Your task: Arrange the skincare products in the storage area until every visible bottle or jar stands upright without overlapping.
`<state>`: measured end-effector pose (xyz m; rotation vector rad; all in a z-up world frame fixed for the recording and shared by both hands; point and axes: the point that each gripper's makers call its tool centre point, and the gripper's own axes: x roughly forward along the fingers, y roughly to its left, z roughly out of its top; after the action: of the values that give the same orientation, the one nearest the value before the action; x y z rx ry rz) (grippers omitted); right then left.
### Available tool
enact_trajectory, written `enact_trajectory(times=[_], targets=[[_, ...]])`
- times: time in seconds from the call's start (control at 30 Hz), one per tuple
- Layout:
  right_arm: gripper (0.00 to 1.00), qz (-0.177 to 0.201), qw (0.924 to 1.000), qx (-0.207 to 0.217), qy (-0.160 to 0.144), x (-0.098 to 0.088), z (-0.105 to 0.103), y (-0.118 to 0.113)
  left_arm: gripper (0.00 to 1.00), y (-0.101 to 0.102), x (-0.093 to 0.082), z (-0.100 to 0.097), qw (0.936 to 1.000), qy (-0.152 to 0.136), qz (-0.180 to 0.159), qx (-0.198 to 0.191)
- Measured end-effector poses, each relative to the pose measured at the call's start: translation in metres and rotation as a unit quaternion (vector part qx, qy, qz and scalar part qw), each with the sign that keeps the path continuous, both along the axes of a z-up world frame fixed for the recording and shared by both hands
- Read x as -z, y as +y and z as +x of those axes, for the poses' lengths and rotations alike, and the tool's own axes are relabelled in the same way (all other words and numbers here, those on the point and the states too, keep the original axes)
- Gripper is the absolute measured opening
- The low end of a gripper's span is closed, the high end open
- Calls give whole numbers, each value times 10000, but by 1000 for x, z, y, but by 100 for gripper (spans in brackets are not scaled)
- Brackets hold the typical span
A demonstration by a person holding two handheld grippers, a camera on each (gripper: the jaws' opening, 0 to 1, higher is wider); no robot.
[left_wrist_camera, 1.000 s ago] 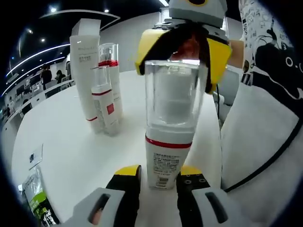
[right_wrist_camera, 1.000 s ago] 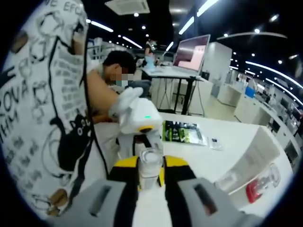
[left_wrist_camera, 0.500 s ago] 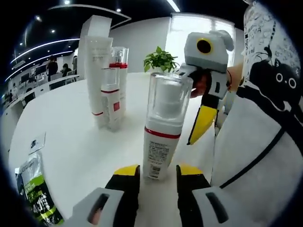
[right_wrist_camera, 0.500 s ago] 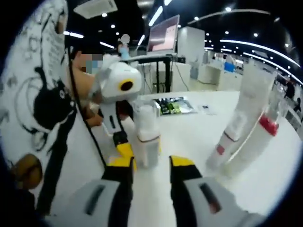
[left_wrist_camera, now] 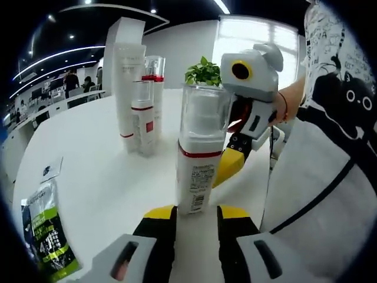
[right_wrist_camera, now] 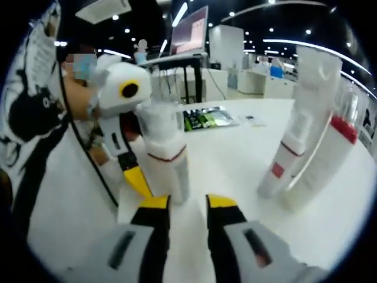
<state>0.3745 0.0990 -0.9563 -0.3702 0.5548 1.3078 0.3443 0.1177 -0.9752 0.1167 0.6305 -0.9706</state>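
Note:
A white pump bottle (left_wrist_camera: 197, 154) with a clear cap and a red band stands upright on the white table (left_wrist_camera: 88, 171). It sits just past the tips of my left gripper (left_wrist_camera: 196, 215), whose jaws are open on either side of its base. My right gripper (left_wrist_camera: 230, 165) reaches in from the right, its yellow tip beside the bottle's body. In the right gripper view the same bottle (right_wrist_camera: 166, 154) stands ahead of the left jaw of my open right gripper (right_wrist_camera: 187, 203). Nothing lies between those jaws. The left gripper (right_wrist_camera: 134, 177) comes in from the left.
A tall white tube (left_wrist_camera: 125, 82) and two red-banded bottles (left_wrist_camera: 144, 115) stand upright together at the back left. A green packet (left_wrist_camera: 44, 236) and a small card (left_wrist_camera: 52, 171) lie near the table's left edge. A potted plant (left_wrist_camera: 203, 71) stands behind. A person's printed shirt (left_wrist_camera: 336, 118) is close on the right.
The right gripper was shut on the bottle's cap; it has let go, opened and dropped down beside the bottle. The left gripper has eased back a little from the bottle's base.

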Motion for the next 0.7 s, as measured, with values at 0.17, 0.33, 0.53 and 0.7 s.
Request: enact_trajectory(times=[0.17,0.33,0.53,0.7], targets=[[22,-58,10000,16,-19,4,9,1,26,4,0,-6,10000,28,58,-71],[22,-86,9999,23,-104,4,17,7,25,7,-5,-11,9999,63,37,-133],[22,-41,9999,128,-95,-1,14,-3,26,15,-6,-4,9995,-90,141,-264],[26,-58,9999,-26,115,2,-7,-5,27,9,-5,6,9995,-169,182,-172]])
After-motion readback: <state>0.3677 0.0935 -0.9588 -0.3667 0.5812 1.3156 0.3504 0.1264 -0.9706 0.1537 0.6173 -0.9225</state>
